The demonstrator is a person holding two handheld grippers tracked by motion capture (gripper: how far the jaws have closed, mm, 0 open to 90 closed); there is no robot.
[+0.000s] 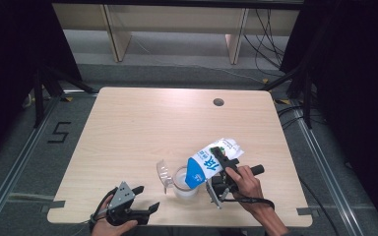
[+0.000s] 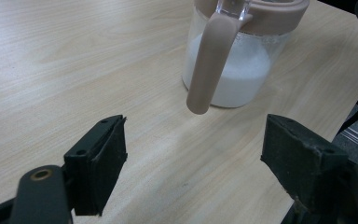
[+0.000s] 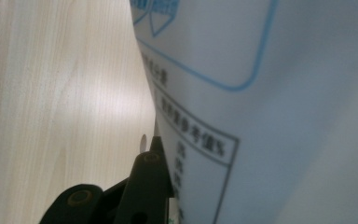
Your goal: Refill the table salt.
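Right gripper [image 1: 220, 158] clamped on tilted milk pouch [image 1: 207, 162], mouth over jug [image 1: 184, 183]; left gripper [image 1: 145, 199] wide open, empty, low over worktop [image 1: 142, 123].

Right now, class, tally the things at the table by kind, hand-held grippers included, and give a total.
Bags, white and blue: 1, the bag, tilted over the jug.
Jugs with a beige lid: 1, the jug, holding white powder.
Hand-held grippers: 2, the left gripper open, the right gripper shut on the bag.
Total: 4
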